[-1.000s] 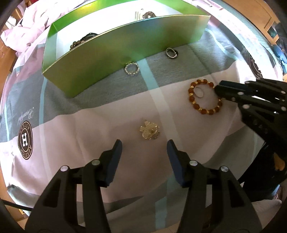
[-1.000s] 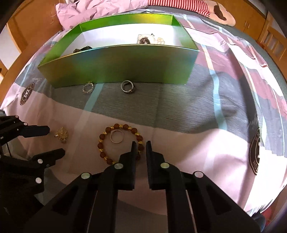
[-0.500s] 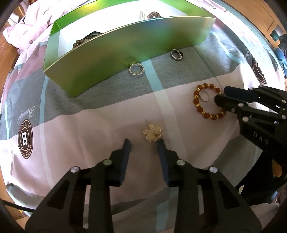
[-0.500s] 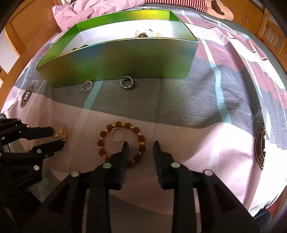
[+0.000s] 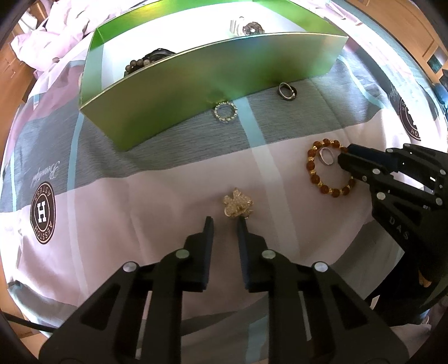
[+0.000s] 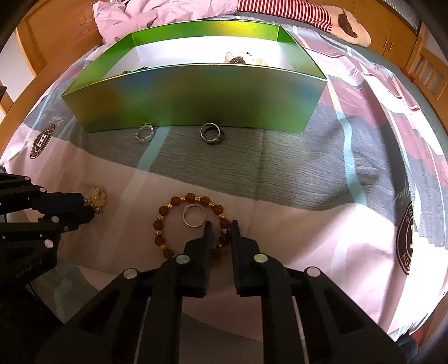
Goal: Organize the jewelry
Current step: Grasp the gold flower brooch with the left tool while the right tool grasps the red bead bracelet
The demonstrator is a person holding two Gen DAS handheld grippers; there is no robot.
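Observation:
A gold flower brooch [image 5: 237, 205] lies on the bedsheet just ahead of my left gripper [image 5: 225, 221], whose jaws are narrowly open, the right tip touching it. It also shows in the right wrist view [image 6: 95, 198]. My right gripper [image 6: 220, 225] straddles the right side of an amber bead bracelet [image 6: 168, 207], its jaws narrowly open around the beads. A plain silver ring [image 6: 193, 215] lies inside the bracelet. In the left wrist view the bracelet [image 5: 315, 176] and right gripper [image 5: 345, 155] are at right.
A green box [image 6: 193, 92] with a white inside stands behind, holding a dark bead bracelet [image 5: 145, 60] and other pieces [image 5: 250, 27]. A sparkly ring [image 5: 225, 112] and a silver ring [image 5: 287, 91] lie before its front wall. Wooden furniture surrounds the bed.
My left gripper has narrowed its jaws and moved up to the gold brooch. My right gripper opened slightly and moved forward so its jaws straddle the bracelet's beads.

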